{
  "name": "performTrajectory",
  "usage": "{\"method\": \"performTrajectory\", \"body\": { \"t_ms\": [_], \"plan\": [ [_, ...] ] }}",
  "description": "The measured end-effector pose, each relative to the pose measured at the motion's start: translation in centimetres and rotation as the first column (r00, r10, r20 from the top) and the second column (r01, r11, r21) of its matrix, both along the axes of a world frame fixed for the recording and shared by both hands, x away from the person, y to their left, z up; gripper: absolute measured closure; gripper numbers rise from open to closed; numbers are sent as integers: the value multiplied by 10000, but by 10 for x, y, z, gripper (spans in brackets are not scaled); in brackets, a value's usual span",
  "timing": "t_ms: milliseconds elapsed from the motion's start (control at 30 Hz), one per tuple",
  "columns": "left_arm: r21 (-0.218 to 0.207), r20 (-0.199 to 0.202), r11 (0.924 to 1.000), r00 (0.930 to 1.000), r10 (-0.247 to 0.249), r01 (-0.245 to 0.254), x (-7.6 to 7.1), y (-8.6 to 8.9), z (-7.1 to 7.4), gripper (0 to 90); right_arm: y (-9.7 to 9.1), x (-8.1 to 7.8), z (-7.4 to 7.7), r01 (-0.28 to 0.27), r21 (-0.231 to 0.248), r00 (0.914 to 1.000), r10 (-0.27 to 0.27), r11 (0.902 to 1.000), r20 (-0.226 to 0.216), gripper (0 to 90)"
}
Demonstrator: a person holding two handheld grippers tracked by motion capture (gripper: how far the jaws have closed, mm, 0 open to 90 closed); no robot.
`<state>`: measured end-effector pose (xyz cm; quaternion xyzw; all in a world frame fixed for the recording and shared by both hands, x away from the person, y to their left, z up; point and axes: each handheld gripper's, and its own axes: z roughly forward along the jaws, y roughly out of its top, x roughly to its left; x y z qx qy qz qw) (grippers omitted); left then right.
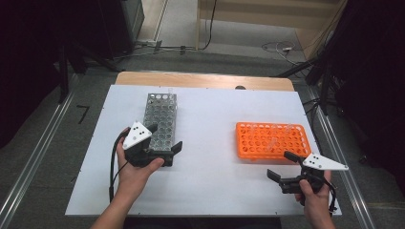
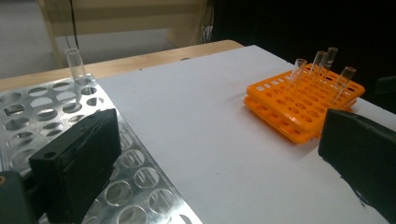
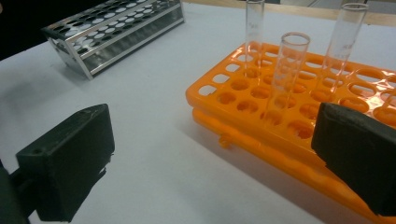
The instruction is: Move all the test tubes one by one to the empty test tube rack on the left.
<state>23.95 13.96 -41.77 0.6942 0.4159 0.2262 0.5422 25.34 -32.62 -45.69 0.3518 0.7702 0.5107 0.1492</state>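
Test tubes (image 3: 289, 70) in orange rack (image 3: 280, 126): 1 top cut off.

Orange rack (image 1: 270, 140), silver perforated rack (image 1: 161, 119), white table (image 1: 210, 129).

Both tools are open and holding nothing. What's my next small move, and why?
Probably ease the right tool forward around the nearest glass tube in the orange rack. Its jaws are open, that tube stands just ahead, and the metal rack has many free holes.
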Motion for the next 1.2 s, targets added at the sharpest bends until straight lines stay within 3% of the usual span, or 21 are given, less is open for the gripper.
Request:
{"method": "performTrajectory", "body": {
  "t_ms": [367, 533, 800, 1000, 1200],
  "plan": [
    [-362, 12, 9993, 10000, 95, -94, -27, 8, -14, 0, -7, 5, 3, 303, 10, 9995, -303, 9995, 81, 0],
    [-399, 101, 9992, 9999, -3, 7, -39, 14, -20, 0, -11, 8, 3, 443, 31, 9990, -444, 9990, 100, 0],
    [-293, -99, 9996, 10000, 2, -5, -50, 19, -29, 0, -17, 15, 9, 807, 7, 9967, -807, 9967, 82, 15],
    [-324, -82, 9994, 9999, 75, -78, -49, 22, -29, 0, -22, 22, 12, 1304, -25, 9915, -1304, 9915, -10, 70],
    [-311, -138, 9995, 9999, 63, -68, -48, 21, -29, 0, -25, 35, 9, 2270, -487, 9737, -2276, 9727, -86, 201]
  ]
}}
